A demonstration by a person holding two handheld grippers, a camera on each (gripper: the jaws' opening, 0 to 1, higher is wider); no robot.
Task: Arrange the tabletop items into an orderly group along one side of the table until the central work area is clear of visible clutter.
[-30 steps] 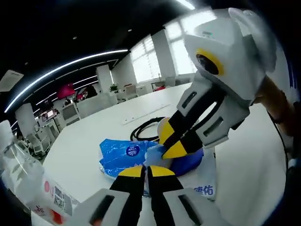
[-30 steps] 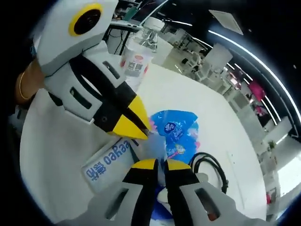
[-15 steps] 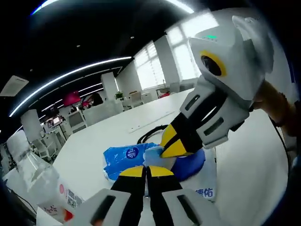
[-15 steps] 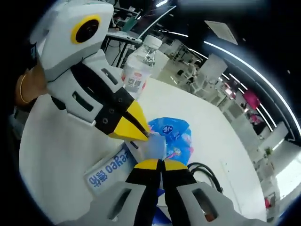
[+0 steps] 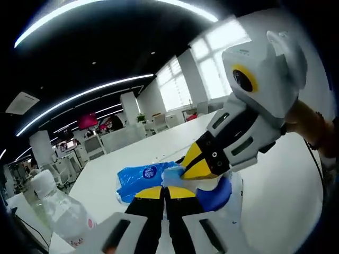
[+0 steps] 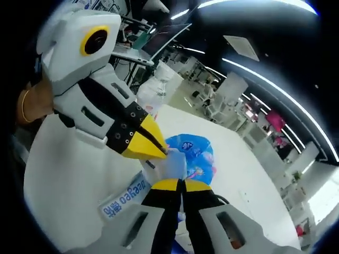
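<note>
Jaws of both grippers are pressed together on one pale blue wrapper (image 5: 172,176), the left gripper (image 5: 164,191) from below and the right gripper (image 5: 197,168) from the right side, tips almost touching, so neither hand is nearer to it. The wrapper sits just in front of both tools, beside a blue packet (image 5: 139,179) whose long side runs to the left. I judge the white table (image 5: 286,185) gives open room toward its far edge; a water bottle (image 5: 66,217) stands near the left edge.
</note>
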